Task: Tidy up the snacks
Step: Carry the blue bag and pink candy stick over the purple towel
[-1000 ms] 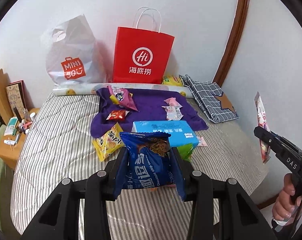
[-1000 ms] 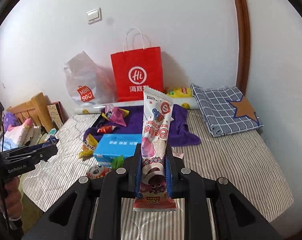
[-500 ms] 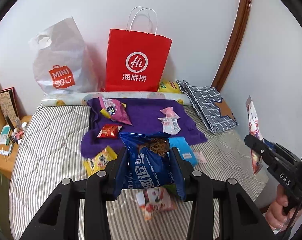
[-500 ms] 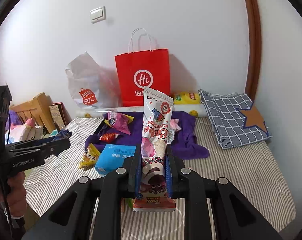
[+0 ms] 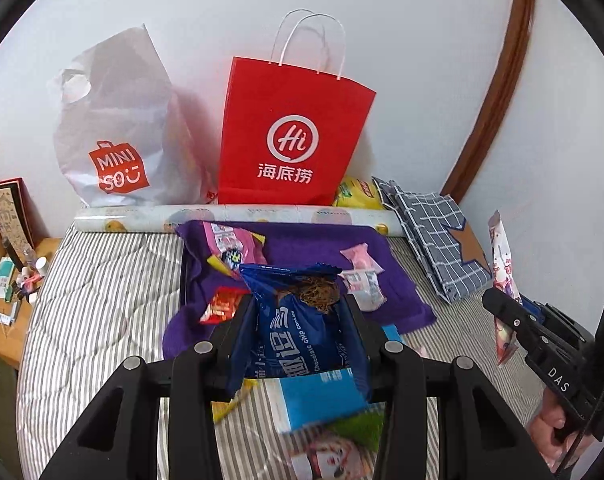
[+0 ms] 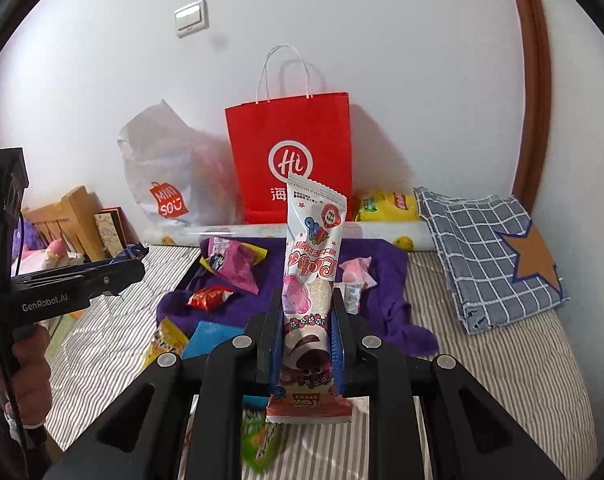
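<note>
My left gripper (image 5: 300,312) is shut on a blue chocolate chip cookie bag (image 5: 298,320) and holds it above the bed. My right gripper (image 6: 306,304) is shut on a tall white and pink snack packet (image 6: 311,264), held upright; it also shows in the left wrist view (image 5: 501,280). A red paper bag (image 5: 290,136) and a white Miniso plastic bag (image 5: 118,128) stand against the wall. Several small snacks lie on a purple cloth (image 5: 309,240): a pink packet (image 5: 232,246), a red one (image 5: 222,304), a pink candy (image 5: 361,258).
A blue box (image 5: 317,396) and more snack packs lie on the striped bed (image 5: 102,300) below my left gripper. A folded checked cloth (image 6: 489,256) lies at the right. A yellow pack (image 6: 385,202) sits by the red bag. A wooden side table (image 5: 6,312) stands at the left.
Both grippers have moved forward toward the bags at the wall, each still holding its snack. The blue box now lies under my left gripper.
</note>
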A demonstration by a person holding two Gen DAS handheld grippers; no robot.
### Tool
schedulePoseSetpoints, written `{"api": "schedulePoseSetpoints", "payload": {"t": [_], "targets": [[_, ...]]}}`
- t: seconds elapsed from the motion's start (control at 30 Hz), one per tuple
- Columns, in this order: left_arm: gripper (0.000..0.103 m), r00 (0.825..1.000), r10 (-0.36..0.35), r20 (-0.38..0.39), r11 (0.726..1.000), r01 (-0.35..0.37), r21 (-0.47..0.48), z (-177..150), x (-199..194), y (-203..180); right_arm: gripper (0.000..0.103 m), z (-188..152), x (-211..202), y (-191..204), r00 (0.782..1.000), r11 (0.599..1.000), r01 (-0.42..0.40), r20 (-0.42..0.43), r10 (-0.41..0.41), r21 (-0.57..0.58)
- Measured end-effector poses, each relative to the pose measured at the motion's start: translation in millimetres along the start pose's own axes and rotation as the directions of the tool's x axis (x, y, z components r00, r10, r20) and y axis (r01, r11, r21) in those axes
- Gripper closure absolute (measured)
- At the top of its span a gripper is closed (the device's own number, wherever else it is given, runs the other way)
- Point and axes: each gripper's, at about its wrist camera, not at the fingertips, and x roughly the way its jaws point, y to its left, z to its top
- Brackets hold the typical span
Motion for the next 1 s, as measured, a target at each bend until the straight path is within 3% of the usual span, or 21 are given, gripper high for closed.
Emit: {"api": "schedulePoseSetpoints", "payload": {"t": [0.4,0.73,1.0], "targets": [[0.063,1.0,0.023,-0.004,0.999,-0.023,-0.029,34,46,21,0.083,22,64,-25,0.999,0.996,-0.038,-0.029,0.041,0.086],[0.063,1.0,0.017,-0.026,1.0,-0.017,-0.005,53,79,14,0.083,50,93,-33,1.0,0.998,-0.023,-0.013,0.024,0.06],[0.063,0.998,0.035,-0.051,0.999,-0.034,0.028,54,105,14,0.083,43,131,-45,0.998,0.997,-0.026,-0.054,0.03,0.07]]}}
